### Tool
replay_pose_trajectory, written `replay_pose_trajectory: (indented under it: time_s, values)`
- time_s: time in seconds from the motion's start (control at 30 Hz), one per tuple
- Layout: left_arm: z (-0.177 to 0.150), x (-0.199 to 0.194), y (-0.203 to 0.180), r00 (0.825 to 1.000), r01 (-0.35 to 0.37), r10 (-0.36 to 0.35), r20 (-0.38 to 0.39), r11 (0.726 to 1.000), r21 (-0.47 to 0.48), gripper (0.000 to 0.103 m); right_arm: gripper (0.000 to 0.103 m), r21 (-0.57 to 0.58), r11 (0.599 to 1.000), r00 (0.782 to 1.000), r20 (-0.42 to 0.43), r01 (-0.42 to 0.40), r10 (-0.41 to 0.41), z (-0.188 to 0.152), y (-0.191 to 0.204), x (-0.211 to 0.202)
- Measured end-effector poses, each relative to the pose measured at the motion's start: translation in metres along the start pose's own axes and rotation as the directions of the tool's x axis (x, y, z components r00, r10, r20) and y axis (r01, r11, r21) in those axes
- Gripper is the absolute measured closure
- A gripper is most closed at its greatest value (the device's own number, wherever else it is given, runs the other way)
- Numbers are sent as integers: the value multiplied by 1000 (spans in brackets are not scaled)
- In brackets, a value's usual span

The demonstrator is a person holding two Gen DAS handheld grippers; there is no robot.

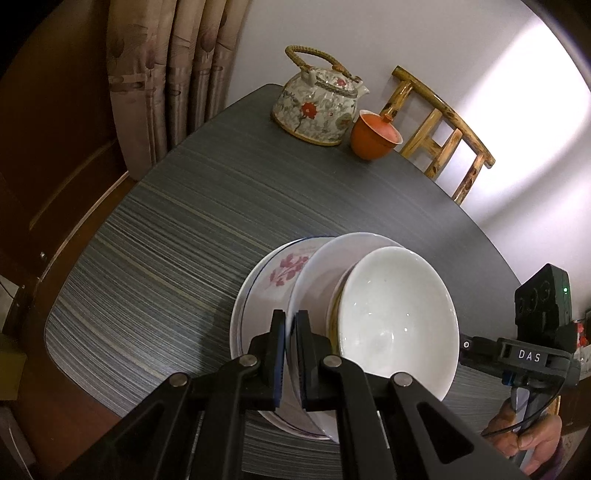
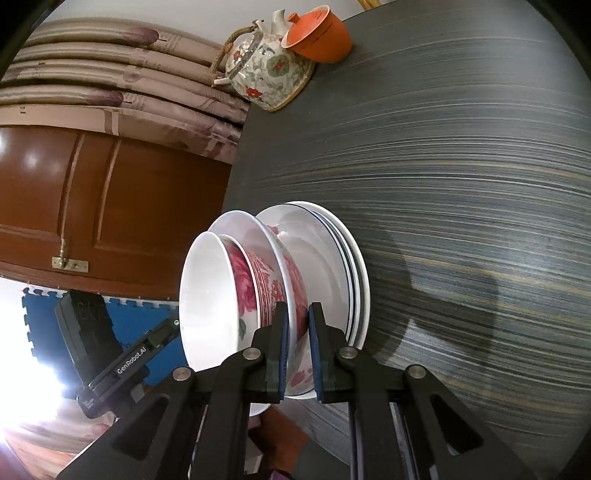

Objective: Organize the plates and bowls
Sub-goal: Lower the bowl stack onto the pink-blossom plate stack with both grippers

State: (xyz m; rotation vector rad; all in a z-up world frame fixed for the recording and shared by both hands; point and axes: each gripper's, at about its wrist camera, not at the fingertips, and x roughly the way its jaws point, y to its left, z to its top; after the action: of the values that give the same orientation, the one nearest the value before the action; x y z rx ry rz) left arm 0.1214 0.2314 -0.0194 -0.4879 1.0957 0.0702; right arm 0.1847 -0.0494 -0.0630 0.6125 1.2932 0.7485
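Two nested bowls stand over flower-printed, blue-rimmed plates on the dark striped table. The top bowl is white inside with pink roses outside. The lower bowl has a red pattern outside. My left gripper is shut on the lower bowl's rim on one side. My right gripper is shut on its rim and wall on the opposite side. The bowls sit off-centre over the plates; I cannot tell whether they touch them.
A floral teapot and an orange lidded cup stand at the table's far end. A wooden chair stands behind them. Curtains and a brown door flank the table. A hand holds the right gripper.
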Motion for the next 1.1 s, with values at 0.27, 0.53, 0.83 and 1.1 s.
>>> replay_pose_trajectory:
  time_s: [0.27, 0.53, 0.83, 1.1]
  values:
    - [-2, 6, 5, 1000, -9, 9, 5, 1000, 5, 100, 90, -11, 1000, 1000, -9, 15, -15, 2, -1, 9]
    - [-8, 3, 3, 999, -23, 22, 50, 999, 34, 99, 90, -95, 994, 998, 20, 56, -54, -2, 8, 11]
    - [-18, -13, -8, 977, -179, 163, 137, 977, 113, 79, 88, -239, 956, 981, 130, 170, -142, -12, 28, 6]
    - [-39, -34, -8, 962, -225, 202, 186, 968, 111, 70, 62, -280, 913, 930, 305, 295, -207, -28, 43, -27]
